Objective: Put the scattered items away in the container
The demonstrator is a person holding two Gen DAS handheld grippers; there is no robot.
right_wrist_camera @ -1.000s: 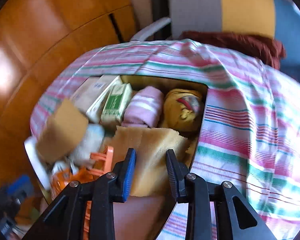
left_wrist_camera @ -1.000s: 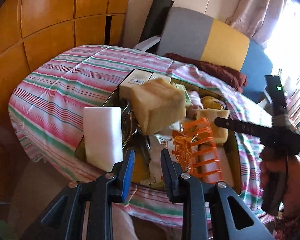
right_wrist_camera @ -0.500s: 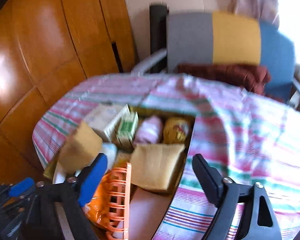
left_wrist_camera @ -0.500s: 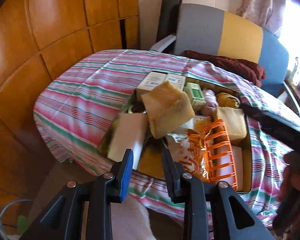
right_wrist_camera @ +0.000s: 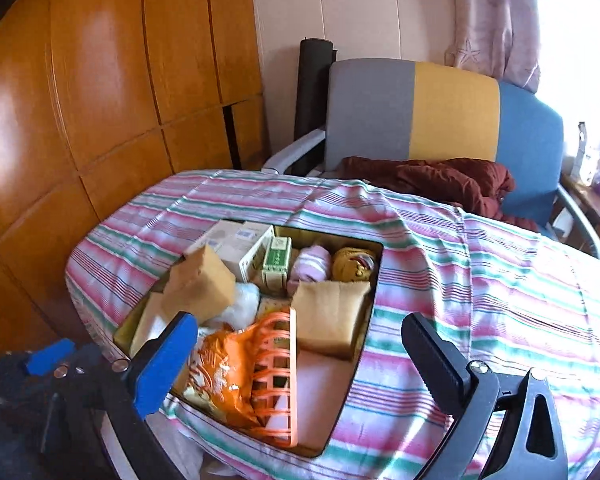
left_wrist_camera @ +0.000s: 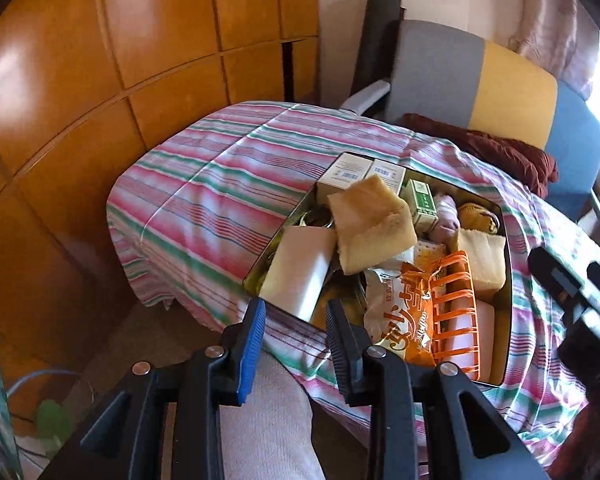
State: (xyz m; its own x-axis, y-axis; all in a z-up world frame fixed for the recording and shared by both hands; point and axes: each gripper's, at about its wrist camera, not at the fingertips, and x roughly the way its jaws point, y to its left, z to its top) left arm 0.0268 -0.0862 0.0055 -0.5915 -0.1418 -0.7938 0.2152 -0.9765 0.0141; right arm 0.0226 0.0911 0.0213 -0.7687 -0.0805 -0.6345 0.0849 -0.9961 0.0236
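Your left gripper [left_wrist_camera: 296, 338] sits slightly parted and empty at lower centre; your right gripper [right_wrist_camera: 296, 356] gapes wide, empty. The shallow metal tin [right_wrist_camera: 374, 276], mid-frame on the striped cloth [right_wrist_camera: 480, 288], brims with light, squashy sponges; pinch their edges.

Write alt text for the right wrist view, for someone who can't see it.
An open, empty right gripper hangs above a metal container packed with sponges, boxes and an orange rack, on a striped cloth. Behind stand a chair and wooden panels.
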